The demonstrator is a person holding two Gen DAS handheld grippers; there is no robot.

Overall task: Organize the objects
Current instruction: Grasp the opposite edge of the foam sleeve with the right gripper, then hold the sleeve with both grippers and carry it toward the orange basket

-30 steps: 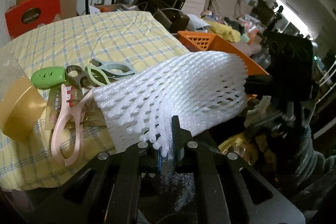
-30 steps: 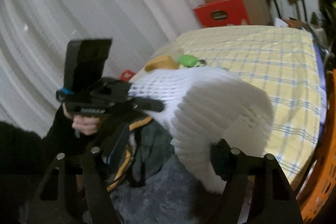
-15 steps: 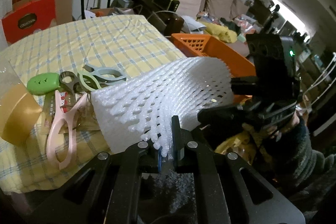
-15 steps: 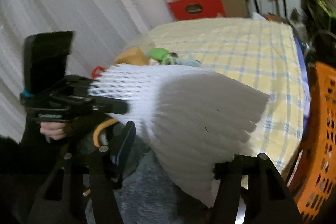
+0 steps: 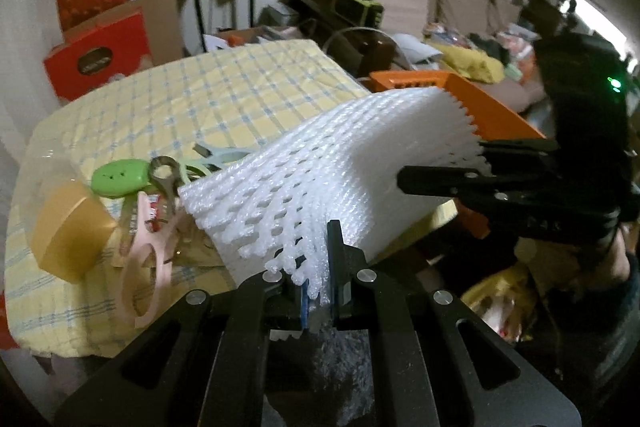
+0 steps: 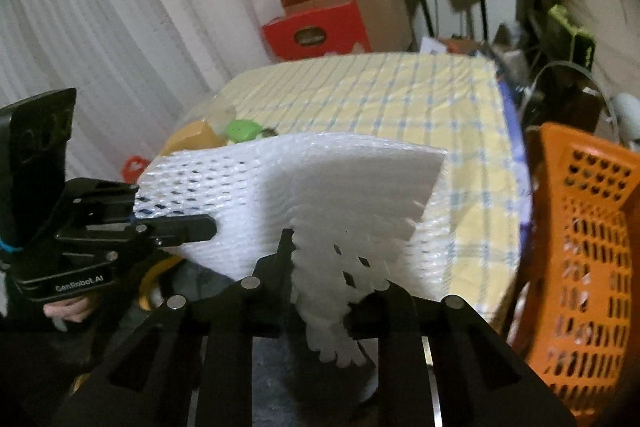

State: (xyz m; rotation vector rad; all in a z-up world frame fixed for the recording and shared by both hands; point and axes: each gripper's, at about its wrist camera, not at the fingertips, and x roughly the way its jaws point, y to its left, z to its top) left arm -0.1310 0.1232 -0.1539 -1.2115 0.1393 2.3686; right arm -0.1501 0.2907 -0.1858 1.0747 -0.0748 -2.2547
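Observation:
A stack of white foam netting hangs in the air at the near edge of the yellow checked table. My left gripper is shut on its frayed near end. In the right wrist view the same netting runs between both grippers. My right gripper has the other end between its jaws, which are closing and squeeze the foam. From the left wrist view the right gripper clamps the far edge. The left gripper shows at the left, held by a hand.
Pink scissors, a green oval piece, metal scissors and a gold round tin lie at the table's near left. An orange basket stands right of the table. Red boxes and speaker stands are behind.
The right gripper's jaws came together on the far end of the netting. The netting went from a rounded bulge to a flatter, stretched stack. The left gripper kept its grip.

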